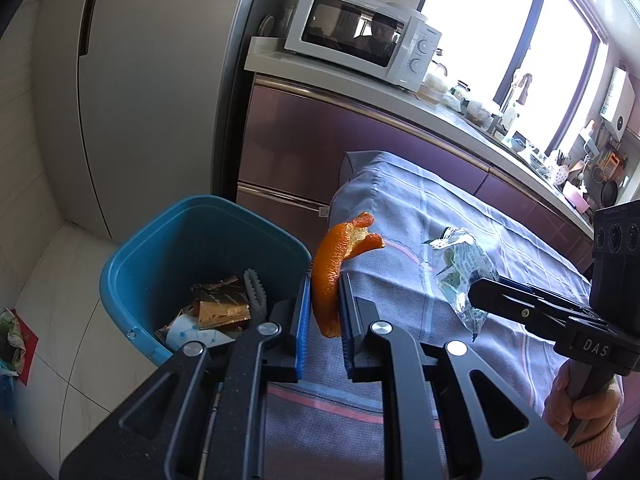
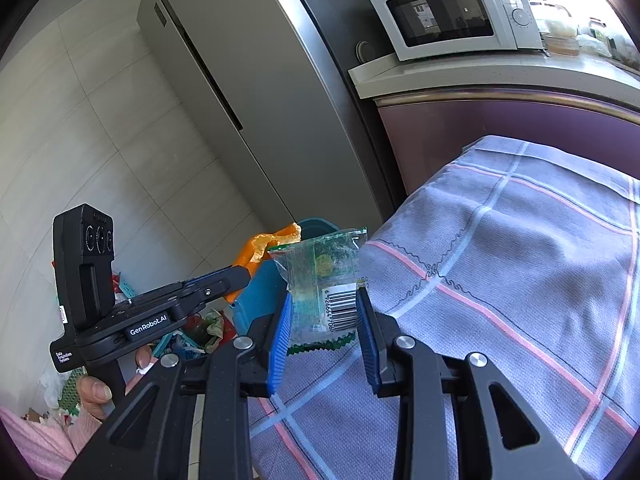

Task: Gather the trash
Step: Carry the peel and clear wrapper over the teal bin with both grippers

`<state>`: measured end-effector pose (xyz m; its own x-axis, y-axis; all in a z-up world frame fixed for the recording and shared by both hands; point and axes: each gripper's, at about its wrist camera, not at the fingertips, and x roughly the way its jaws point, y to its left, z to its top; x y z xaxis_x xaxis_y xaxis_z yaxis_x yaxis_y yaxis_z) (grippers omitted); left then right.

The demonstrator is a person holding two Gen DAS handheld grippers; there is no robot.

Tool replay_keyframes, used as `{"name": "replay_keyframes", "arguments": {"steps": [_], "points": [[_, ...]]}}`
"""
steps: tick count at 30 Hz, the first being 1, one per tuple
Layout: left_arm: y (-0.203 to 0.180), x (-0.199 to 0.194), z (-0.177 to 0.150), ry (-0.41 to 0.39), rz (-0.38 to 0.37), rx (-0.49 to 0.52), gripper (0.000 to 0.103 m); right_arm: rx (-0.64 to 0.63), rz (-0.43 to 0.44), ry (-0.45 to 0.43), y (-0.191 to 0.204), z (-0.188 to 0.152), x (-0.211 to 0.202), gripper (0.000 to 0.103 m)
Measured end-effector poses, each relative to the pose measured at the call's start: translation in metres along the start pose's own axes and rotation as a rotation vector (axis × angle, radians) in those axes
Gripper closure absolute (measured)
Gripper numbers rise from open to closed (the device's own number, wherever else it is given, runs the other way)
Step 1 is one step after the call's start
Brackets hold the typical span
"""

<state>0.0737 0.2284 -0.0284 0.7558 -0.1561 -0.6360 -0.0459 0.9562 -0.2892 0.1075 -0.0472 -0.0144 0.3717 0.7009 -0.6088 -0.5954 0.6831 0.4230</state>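
Both grippers (image 1: 325,304) (image 2: 323,322) clamped, angled downward

The surface (image 2: 520,248) in front of me is covered by a grey-blue cloth (image 1: 404,200) with pink and pale stripes, hanging over its far edge. On the tiled floor (image 1: 60,312) just off the surface's left corner stands my blue bin (image 1: 132,280) with wrappers inside.

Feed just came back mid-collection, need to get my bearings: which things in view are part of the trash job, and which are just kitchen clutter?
Part of the job:
- orange peel, clamped in the left gripper
- clear plastic wrapper, clamped in the right gripper
- blue bin, already holding wrappers

Just lying about:
- microwave on the counter
- fridge
- checked tablecloth
- bottles and pans by the window
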Motion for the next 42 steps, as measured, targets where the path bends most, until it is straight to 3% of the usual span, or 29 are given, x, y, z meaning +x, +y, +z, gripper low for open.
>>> {"name": "replay_keyframes", "arguments": {"steps": [42], "points": [[0.047,-0.015,0.003,-0.039,0.094,-0.079,0.089,-0.066,0.062,0.051,0.037,0.019,0.059,0.073]]}}
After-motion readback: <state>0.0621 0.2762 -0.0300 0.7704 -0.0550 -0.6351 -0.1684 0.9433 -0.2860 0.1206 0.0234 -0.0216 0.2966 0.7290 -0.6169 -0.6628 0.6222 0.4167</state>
